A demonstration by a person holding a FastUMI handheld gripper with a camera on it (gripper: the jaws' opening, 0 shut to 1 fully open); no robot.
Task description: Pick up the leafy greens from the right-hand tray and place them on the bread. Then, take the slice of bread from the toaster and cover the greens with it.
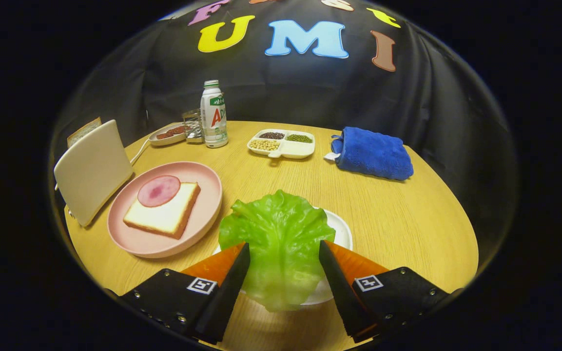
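Currently the leafy greens [281, 243] lie on a white tray [341, 233], one glossy, ruffled leaf with a frilled rim and pale veins, its lower end hanging over the tray's near edge. The gripper [284, 251] hovers with its fingers spread wide, one on each side of the leaf; whether the tips touch it I cannot tell, and neither finger presses on it, so the gripper is released, nothing grasped.

Left of the tray sits a round pink plate [198, 214], matte, with a raised rim. On it lies a square slice of bread [164, 217], pale smooth top and brown crust, with a round pink slice of ham [159, 190] overlapping its far corner.

Beyond the plate's left side stands a cream toaster [93, 170], smooth-sided with rounded corners, a slice of bread in toaster [84, 131] poking up behind its top edge.

Farther back on the table [397, 219], light wood grain with a rounded outline: a small oval dish [166, 134] with dark reddish contents, a clear ribbed glass [193, 126], a white plastic bottle [213, 117] with a green cap, a white divided dish [283, 144] holding dark, yellow and green beans in separate compartments, and a folded blue fluffy towel [372, 153] to the right
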